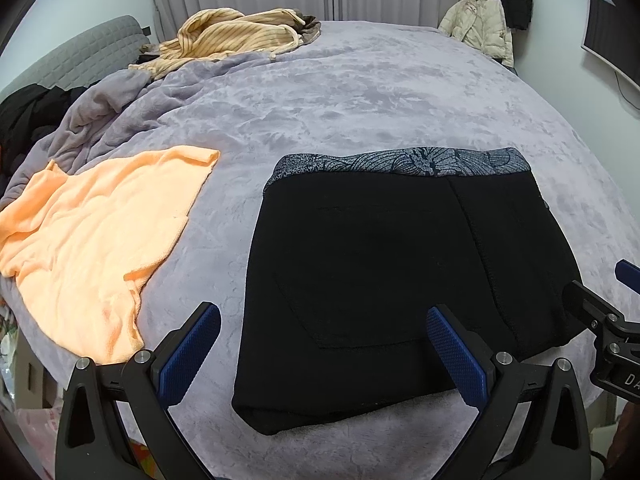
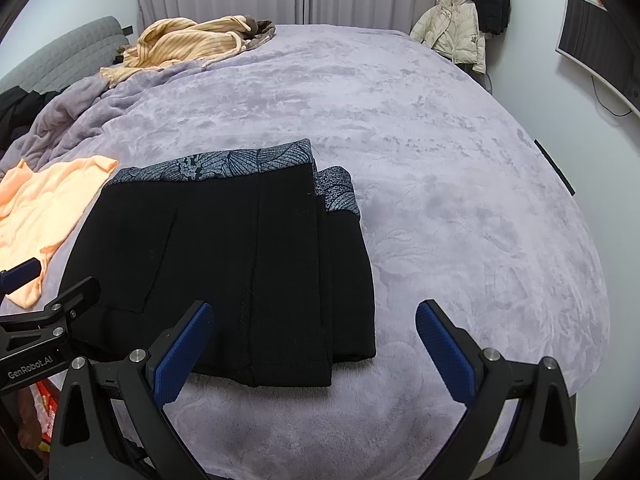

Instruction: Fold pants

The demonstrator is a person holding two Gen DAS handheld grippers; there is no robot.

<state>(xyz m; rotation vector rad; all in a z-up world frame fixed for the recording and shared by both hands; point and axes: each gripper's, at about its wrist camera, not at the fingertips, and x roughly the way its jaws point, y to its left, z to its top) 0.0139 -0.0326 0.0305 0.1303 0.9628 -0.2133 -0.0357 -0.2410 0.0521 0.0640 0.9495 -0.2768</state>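
Black pants (image 1: 360, 272) lie folded into a compact rectangle on the lilac bed cover, their grey patterned waistband (image 1: 400, 164) at the far edge. The right wrist view shows the same pants (image 2: 224, 264) left of centre, with a second folded layer sticking out at their right side. My left gripper (image 1: 324, 316) hovers open above the near left part of the pants, nothing between its blue pads. Also open and holding nothing, my right gripper (image 2: 314, 314) straddles the pants' near right corner. The other tool's tip shows at the edge of each view.
An orange towel-like cloth (image 1: 92, 248) lies left of the pants. A striped yellow garment (image 1: 236, 36) and dark clothes (image 1: 28, 112) sit by the grey headboard. Jackets (image 2: 456, 32) hang at the far right wall. The bed's near edge (image 2: 320, 452) curves below the grippers.
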